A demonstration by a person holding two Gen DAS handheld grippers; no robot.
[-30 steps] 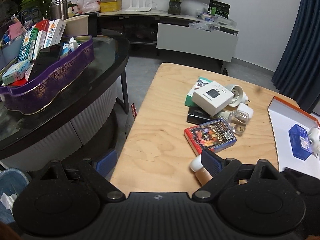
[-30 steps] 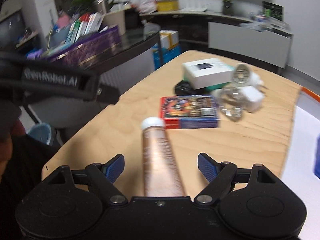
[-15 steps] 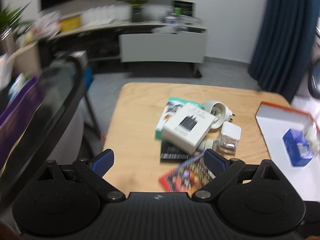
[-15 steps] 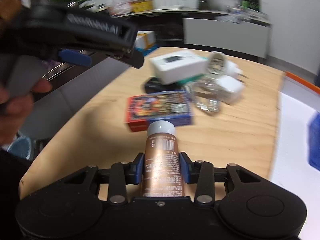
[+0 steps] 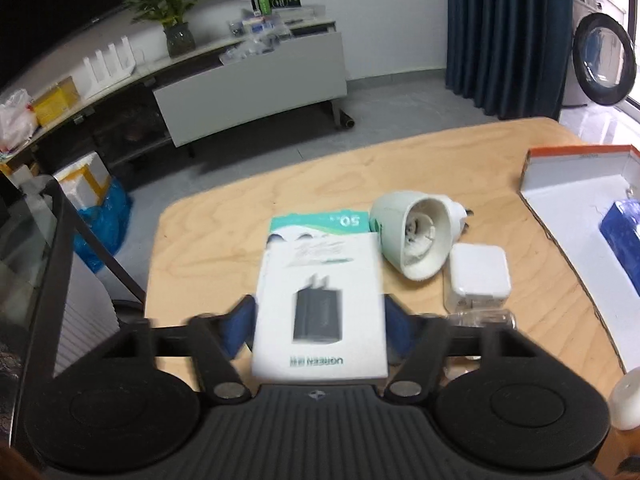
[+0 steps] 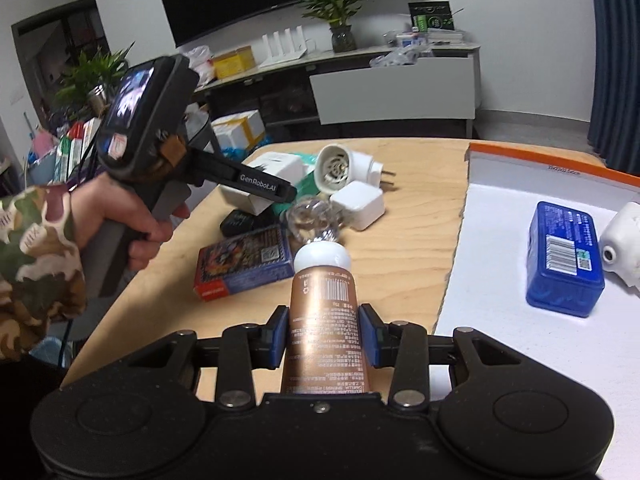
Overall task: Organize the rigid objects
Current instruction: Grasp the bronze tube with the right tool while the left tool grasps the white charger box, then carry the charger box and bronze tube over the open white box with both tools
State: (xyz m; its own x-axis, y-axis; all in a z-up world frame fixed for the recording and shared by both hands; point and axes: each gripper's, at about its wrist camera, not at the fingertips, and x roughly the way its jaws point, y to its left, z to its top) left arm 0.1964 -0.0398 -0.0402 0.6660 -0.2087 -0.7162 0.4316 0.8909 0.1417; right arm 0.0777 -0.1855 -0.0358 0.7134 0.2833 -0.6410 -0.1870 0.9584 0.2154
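My left gripper [image 5: 320, 328] is closing on a white charger box [image 5: 320, 300]; both blue pads lie against its long sides. The box rests on top of the pile on the wooden table [image 5: 208, 240]. In the right wrist view a hand holds the left gripper [image 6: 280, 194] over that box [image 6: 276, 166]. My right gripper [image 6: 323, 336] is shut on a brown tube with a white cap [image 6: 324, 300], held above the table's near edge. To the right lies a white tray with an orange rim [image 6: 520, 344], holding a blue box [image 6: 564, 256] and a white gadget [image 6: 622, 236].
Around the charger box lie a green packet [image 5: 320, 222], a white round plug adapter [image 5: 412, 240], a white cube charger [image 5: 478, 276], a clear bulb [image 6: 312, 224], a red-and-blue card box [image 6: 244, 264] and a black item [image 6: 240, 220]. A dark round table stands to the left.
My left gripper swung right over the pile, dropped, and closed around the white charger box. My right gripper closed on the brown tube and carried it toward the tray.
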